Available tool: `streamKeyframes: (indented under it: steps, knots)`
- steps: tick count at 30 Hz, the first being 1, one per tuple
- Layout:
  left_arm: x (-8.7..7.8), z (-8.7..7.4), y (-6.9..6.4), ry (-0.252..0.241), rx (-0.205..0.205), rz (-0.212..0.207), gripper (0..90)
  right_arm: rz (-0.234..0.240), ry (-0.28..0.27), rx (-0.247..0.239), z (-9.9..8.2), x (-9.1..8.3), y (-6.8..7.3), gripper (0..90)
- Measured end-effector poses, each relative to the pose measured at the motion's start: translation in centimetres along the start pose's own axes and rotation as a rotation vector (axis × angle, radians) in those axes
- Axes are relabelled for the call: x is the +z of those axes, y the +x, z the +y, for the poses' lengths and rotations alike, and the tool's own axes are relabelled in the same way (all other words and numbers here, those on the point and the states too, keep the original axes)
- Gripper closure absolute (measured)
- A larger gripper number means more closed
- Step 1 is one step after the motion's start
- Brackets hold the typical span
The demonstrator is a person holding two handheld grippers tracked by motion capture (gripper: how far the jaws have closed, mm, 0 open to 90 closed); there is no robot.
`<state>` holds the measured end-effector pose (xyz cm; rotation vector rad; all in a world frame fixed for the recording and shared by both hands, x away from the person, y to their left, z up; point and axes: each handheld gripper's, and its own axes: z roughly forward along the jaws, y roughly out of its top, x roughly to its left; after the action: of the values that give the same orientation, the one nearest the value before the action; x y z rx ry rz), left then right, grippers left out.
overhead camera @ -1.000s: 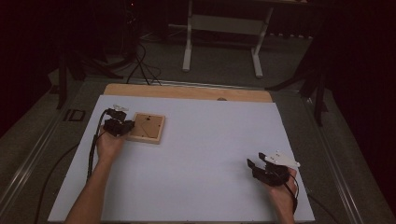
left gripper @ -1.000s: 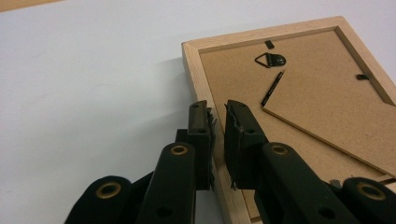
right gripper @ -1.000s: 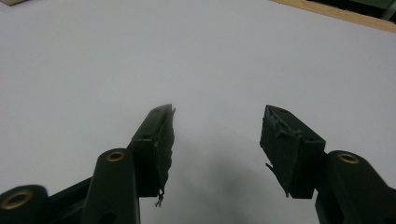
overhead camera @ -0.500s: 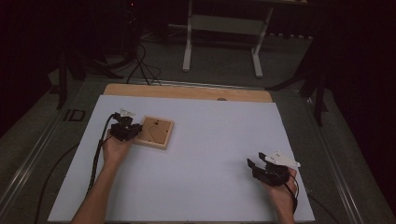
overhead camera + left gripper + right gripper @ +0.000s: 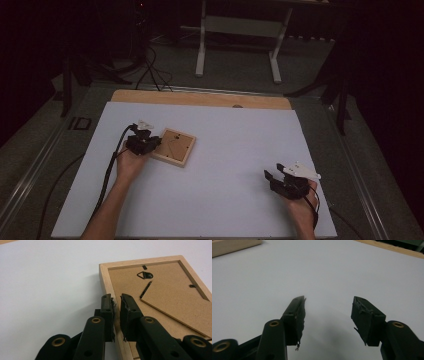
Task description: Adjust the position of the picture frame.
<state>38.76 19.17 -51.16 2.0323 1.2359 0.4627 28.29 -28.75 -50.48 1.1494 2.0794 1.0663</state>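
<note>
While left gripper clamps frame edge, forearm angled inward

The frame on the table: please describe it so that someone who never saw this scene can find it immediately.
Look at the white table, left half. There a small square wooden frame lies face down, its brown backboard up. The left claw is shut on its near-left rim. It is the only wooden object on the white surface, with a black hanger on its back.

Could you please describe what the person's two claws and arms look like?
Both claws, left and right, are black, with two flat jaws, brass-coloured rivets and frayed pads. The right carries a white three-cornered plate. A black cable trails from the left. Forearms are bare, without sleeves.
</note>
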Motion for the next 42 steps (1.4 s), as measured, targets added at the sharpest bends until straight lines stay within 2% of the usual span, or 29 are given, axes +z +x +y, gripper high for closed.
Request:
streamKeyframes:
  steps: [20,26,31,34,36,38,42]
  knots:
    - [0.7,0.1,-3.8,-0.014,0.138,-0.146,81.5,0.002,-0.002,-0.003,0.0,0.0,0.0,44.2]
    - [0.8,0.2,-4.7,-0.011,0.176,-0.173,81.5,0.001,-0.003,0.001,0.0,0.0,0.0,44.2]
    - [0.9,0.2,-5.2,-0.016,0.179,-0.163,80.6,0.002,-0.002,-0.003,0.0,0.0,0.1,44.2]
    - [0.7,0.2,-5.4,-0.011,0.178,-0.151,75.1,0.0,-0.003,0.0,0.0,-0.1,0.0,44.2]
    - [0.6,0.2,-5.8,-0.009,0.188,-0.125,71.6,0.0,-0.005,0.002,0.0,-0.1,0.0,44.2]
    - [0.3,0.1,-6.1,-0.012,0.194,-0.125,69.1,-0.001,-0.007,0.003,0.0,-0.1,-0.1,44.2]
    - [-0.6,-0.2,-6.6,-0.032,0.183,-0.104,66.7,-0.001,-0.007,0.003,0.0,-0.2,-0.1,44.2]
